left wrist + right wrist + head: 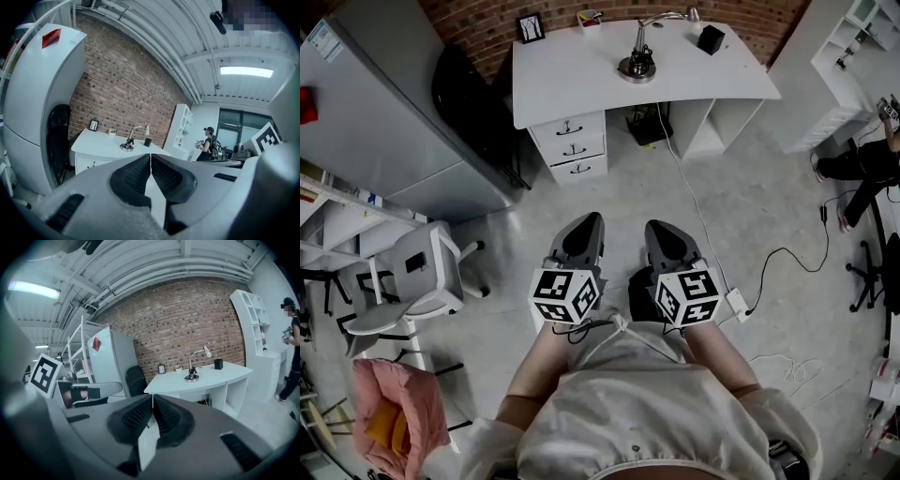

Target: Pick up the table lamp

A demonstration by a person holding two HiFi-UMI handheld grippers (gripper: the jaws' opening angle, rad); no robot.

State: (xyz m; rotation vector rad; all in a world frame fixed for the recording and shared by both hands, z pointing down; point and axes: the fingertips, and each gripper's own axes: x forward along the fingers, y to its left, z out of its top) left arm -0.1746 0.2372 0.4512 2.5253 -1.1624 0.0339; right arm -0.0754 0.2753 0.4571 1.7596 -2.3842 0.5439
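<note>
Task not begun. My left gripper [578, 246] & right gripper [668, 249] both closed, empty. Chrome gooseneck table lamp [639, 52] on white worktop [572, 80], well ahead; approach & grasp outstanding.

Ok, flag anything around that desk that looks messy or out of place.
On the desk nothing does: the table lamp stands upright. Away from it, a white cable trails loose from under the desk across the floor, and a pink cloth lies heaped at lower left.
</note>
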